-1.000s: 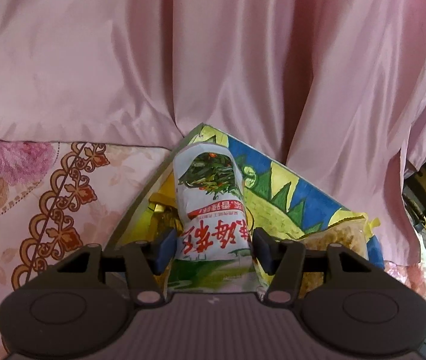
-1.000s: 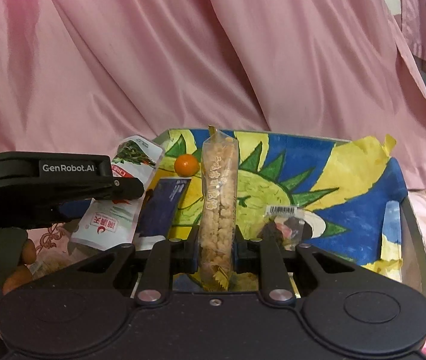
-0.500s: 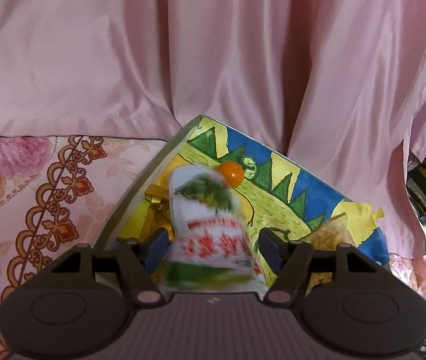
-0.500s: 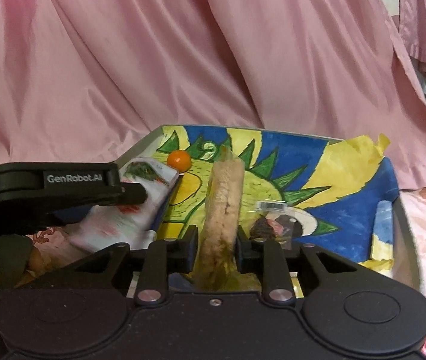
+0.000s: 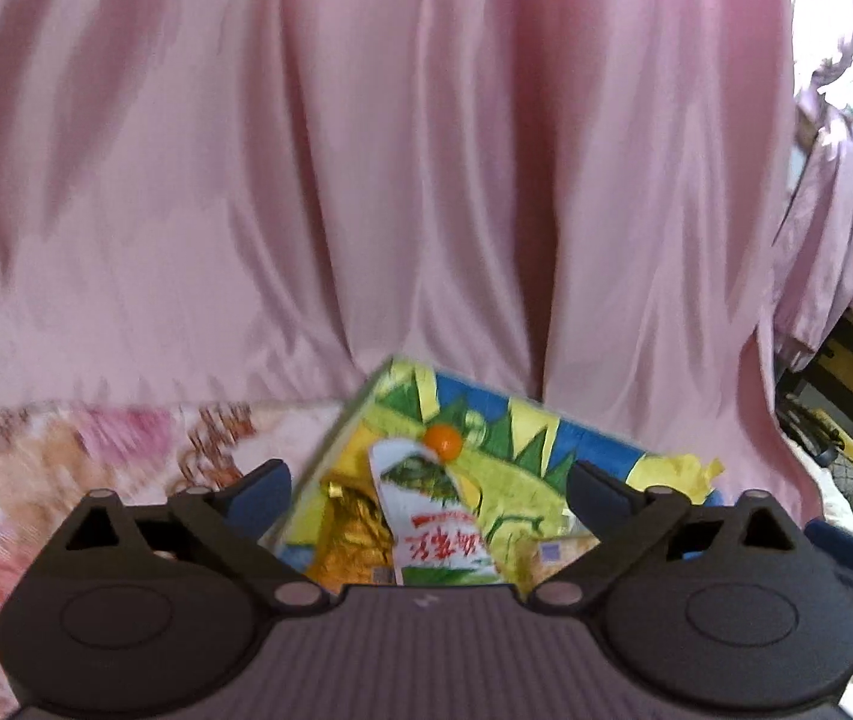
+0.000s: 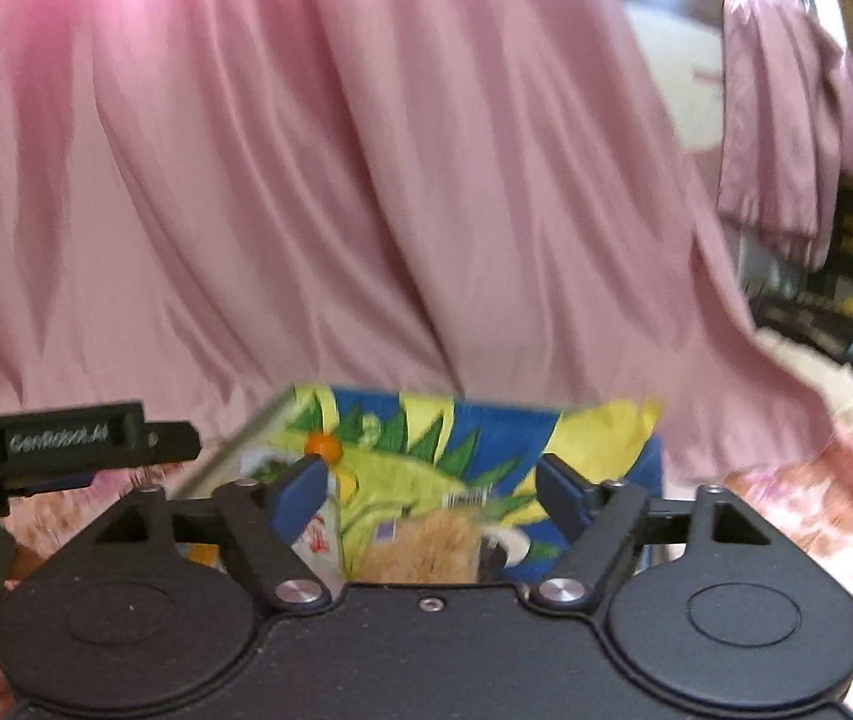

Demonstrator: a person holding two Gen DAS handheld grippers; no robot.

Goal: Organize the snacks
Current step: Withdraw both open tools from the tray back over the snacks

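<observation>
Both claws spread wide and empty above the painted tray [image 5: 576, 438], snacks lying inside.

Left gripper [image 5: 429, 495] and right gripper [image 6: 432, 495]: fingers well apart, gripping nothing. White-and-green snack packet [image 5: 432, 516] flat in the tray, printed face up, beside a crinkled gold packet [image 5: 354, 534], with a small orange ball [image 5: 442, 441] touching its top edge. Tan, grainy snack bar [image 6: 426, 546] in clear wrap nearer the right claw. Likely risks: ball rolling out if the tray gets nudged; loose packets sliding or overlapping in a careless pass; blurred views hiding fine detail.
</observation>
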